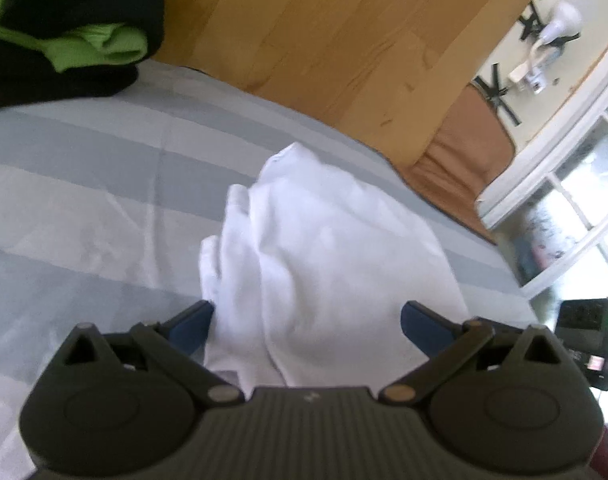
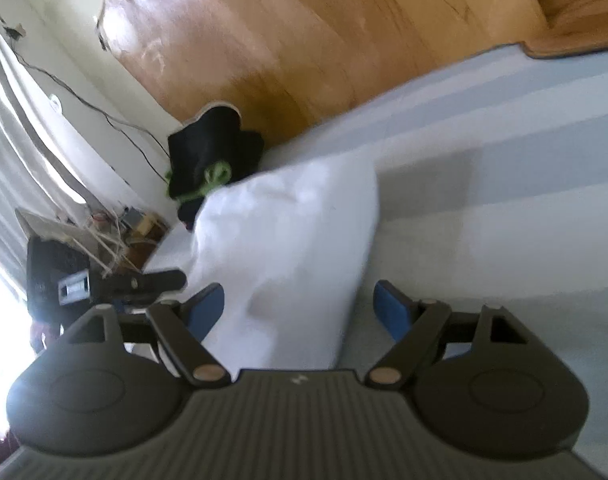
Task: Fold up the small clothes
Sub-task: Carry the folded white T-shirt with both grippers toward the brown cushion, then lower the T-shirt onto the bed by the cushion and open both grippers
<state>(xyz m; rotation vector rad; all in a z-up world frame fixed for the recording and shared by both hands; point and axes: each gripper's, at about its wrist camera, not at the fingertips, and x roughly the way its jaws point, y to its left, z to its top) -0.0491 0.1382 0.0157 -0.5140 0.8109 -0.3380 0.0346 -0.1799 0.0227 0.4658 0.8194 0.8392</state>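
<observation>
Left gripper [image 1: 307, 322] and right gripper [image 2: 299, 307], two tongs, both spread, pinching nothing. One folded white garment [image 1: 323, 240] lies between each pair's fingers on the striped sheet [image 1: 84, 200]. Beyond, one black-and-green clothes pile [image 1: 64, 32].

Both the left gripper [image 1: 307, 322] and right gripper [image 2: 300, 306] gape wide.

My bedroom at home — laundry out on the bed.

I'm over a grey striped bedsheet [image 1: 84, 184]; past its edge lie a wooden plank floor [image 1: 323, 32], a cream wall [image 2: 84, 92] trailing a cable, and a white-framed window [image 1: 563, 184] — dark and green clothes [image 1: 64, 32] piled nearby.
</observation>
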